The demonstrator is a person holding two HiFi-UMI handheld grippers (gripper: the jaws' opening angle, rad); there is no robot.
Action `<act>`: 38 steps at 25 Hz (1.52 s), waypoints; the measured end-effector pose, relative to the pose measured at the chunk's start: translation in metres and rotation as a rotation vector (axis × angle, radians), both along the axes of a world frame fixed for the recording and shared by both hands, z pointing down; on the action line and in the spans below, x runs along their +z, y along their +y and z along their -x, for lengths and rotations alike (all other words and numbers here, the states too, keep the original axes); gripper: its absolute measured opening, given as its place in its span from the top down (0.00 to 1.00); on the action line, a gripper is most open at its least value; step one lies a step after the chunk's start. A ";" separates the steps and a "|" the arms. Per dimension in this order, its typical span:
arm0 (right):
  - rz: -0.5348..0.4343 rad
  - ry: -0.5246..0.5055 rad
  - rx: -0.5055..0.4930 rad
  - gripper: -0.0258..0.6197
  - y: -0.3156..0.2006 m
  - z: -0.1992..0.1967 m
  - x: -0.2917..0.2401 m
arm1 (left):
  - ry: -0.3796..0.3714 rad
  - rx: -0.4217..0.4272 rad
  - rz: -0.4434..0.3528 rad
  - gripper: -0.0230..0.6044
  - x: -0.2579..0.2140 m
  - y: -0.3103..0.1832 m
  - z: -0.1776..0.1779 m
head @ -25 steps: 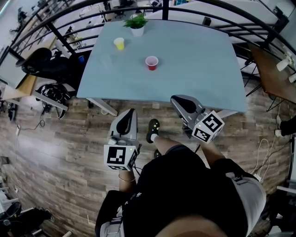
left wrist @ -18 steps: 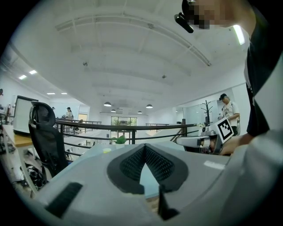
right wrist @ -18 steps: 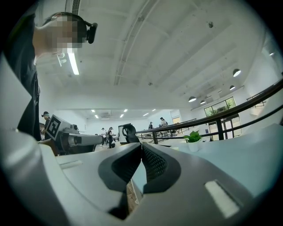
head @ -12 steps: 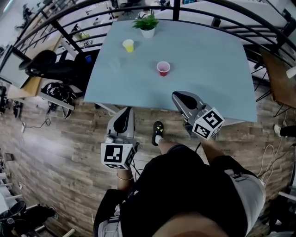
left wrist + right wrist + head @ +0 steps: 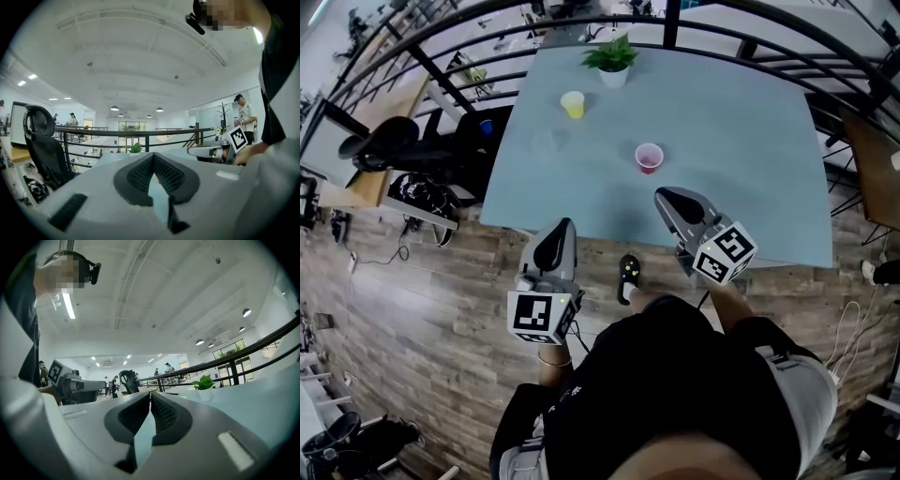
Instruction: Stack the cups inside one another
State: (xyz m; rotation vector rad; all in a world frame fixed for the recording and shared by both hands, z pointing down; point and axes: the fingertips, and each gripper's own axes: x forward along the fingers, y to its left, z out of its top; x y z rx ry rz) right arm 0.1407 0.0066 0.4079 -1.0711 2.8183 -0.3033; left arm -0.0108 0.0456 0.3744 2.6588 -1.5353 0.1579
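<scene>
Currently: red cup [image 5: 649, 157] stands upright on the blue table [image 5: 750, 141], mouth up, near the tip of the right gripper [image 5: 664, 197] and apart from it. Its inside looks pale; contents too small to resolve. Yellow cup [image 5: 573, 104] is upright, well apart from the red one, farther back and to the left, near the white pot [image 5: 614, 77] holding a green plant [image 5: 612, 54]. The cups are not nested.

Right gripper: jaws pressed together, empty, tip over the table top. Left gripper [image 5: 564, 227]: jaws closed tip to tip, empty, tip at the table's near edge.

Versus one second ago: table, cups and pot sit lower in the head view. The left tip was short of the edge. The right tip now reaches further over the top, nearer the red cup. Cup spacing unchanged.
</scene>
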 end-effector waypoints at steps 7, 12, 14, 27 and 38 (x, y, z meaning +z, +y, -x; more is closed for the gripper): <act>0.011 -0.001 0.029 0.96 -0.042 0.000 0.004 | -0.018 0.014 0.010 0.98 0.003 -0.045 0.005; 0.016 0.000 0.063 0.96 -0.070 -0.008 0.011 | -0.028 0.037 0.006 0.98 0.005 -0.075 0.001; 0.018 0.002 0.076 0.96 -0.078 -0.010 0.013 | -0.025 0.044 0.004 0.98 0.006 -0.085 0.000; 0.055 0.079 0.172 0.84 -0.134 -0.021 0.045 | -0.022 0.113 -0.002 0.98 0.010 -0.144 -0.008; 0.107 0.274 0.207 0.57 -0.164 -0.017 0.107 | 0.013 0.110 0.007 0.98 0.020 -0.174 0.004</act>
